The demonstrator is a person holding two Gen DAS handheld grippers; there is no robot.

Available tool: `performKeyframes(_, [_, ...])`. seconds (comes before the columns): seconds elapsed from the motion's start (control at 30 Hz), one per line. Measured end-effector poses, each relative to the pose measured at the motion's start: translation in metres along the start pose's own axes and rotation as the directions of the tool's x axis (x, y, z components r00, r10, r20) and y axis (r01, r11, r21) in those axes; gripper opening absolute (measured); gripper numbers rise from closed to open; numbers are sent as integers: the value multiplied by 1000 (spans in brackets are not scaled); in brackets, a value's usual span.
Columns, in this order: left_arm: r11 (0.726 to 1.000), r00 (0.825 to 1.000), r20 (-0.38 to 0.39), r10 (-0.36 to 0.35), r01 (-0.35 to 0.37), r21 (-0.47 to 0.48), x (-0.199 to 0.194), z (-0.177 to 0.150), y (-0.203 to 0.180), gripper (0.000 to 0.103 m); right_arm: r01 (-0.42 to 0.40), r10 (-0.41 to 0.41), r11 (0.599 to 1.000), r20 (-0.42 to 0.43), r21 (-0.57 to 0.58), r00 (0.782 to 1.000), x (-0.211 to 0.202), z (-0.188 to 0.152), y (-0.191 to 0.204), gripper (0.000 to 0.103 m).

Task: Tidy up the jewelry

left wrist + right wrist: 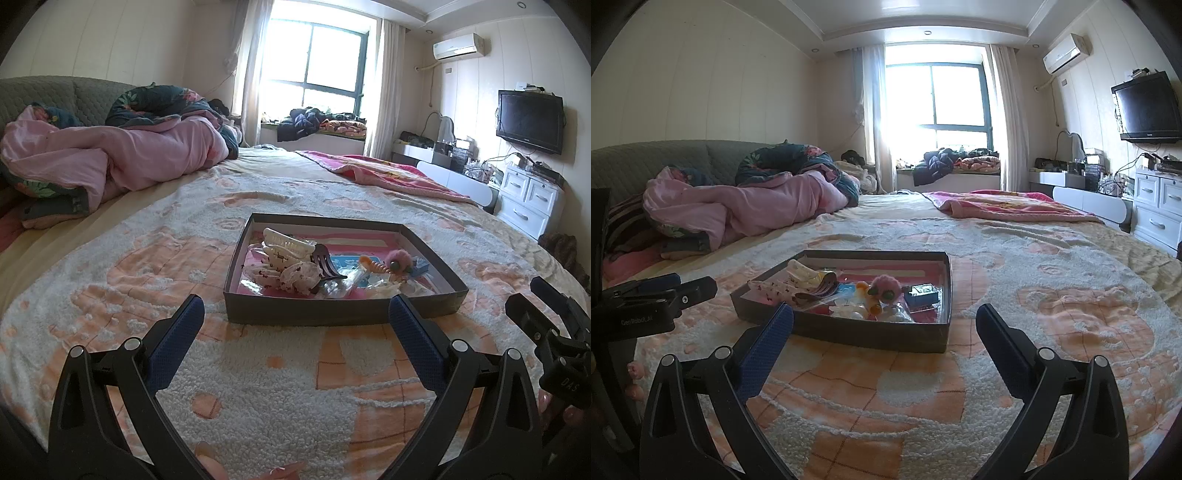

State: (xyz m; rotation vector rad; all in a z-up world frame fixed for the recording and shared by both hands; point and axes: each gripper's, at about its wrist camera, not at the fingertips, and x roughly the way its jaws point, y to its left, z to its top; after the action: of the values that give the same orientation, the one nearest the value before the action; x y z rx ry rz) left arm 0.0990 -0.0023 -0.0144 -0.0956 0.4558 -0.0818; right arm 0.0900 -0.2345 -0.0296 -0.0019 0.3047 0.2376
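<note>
A shallow dark box lies on the bed and holds hair accessories: a white claw clip, a floral scrunchie, a dark claw clip, a pink fluffy clip and a small blue box. My left gripper is open and empty, just in front of the box's near wall. My right gripper is open and empty, near the box's front right side. Each gripper shows at the edge of the other's view.
The box sits on an orange-and-white fleece blanket. A pink quilt is bunched at the far left, a pink blanket at the far right. White drawers and a wall TV stand to the right.
</note>
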Motion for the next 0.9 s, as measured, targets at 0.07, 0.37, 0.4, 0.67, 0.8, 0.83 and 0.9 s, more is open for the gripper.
performKeyframes(0.07, [1000, 1000, 1, -1, 1, -1, 0, 0, 0, 92, 0, 0, 1000, 1, 1, 1000, 0, 0, -1, 96])
performKeyframes(0.37, [1000, 1000, 1, 1, -1, 0, 0, 0, 0, 92, 1, -1, 1000, -2, 1, 1000, 1, 0, -2, 96])
performKeyframes(0.4, [1000, 1000, -1, 0, 0, -1, 0, 0, 0, 92, 1, -1, 1000, -1, 2, 1000, 1, 0, -1, 96])
performKeyframes(0.67, [1000, 1000, -11, -13, 13, -12, -1, 0, 3, 92, 11, -11, 1000, -7, 9, 1000, 1, -1, -5, 96])
performKeyframes(0.8, [999, 999, -35, 8, -9, -37, 2, 0, 8, 92, 37, -36, 998, -17, 53, 999, 4, 1, -17, 96])
performKeyframes(0.83, [998, 999, -44, 22, -24, -52, 3, 0, 12, 92, 46, -45, 996, -23, 71, 999, 6, 3, -23, 96])
performKeyframes(0.9, [994, 997, -71, 41, -48, -96, 10, 4, 27, 92, 81, -78, 989, -36, 121, 996, 12, 8, -39, 96])
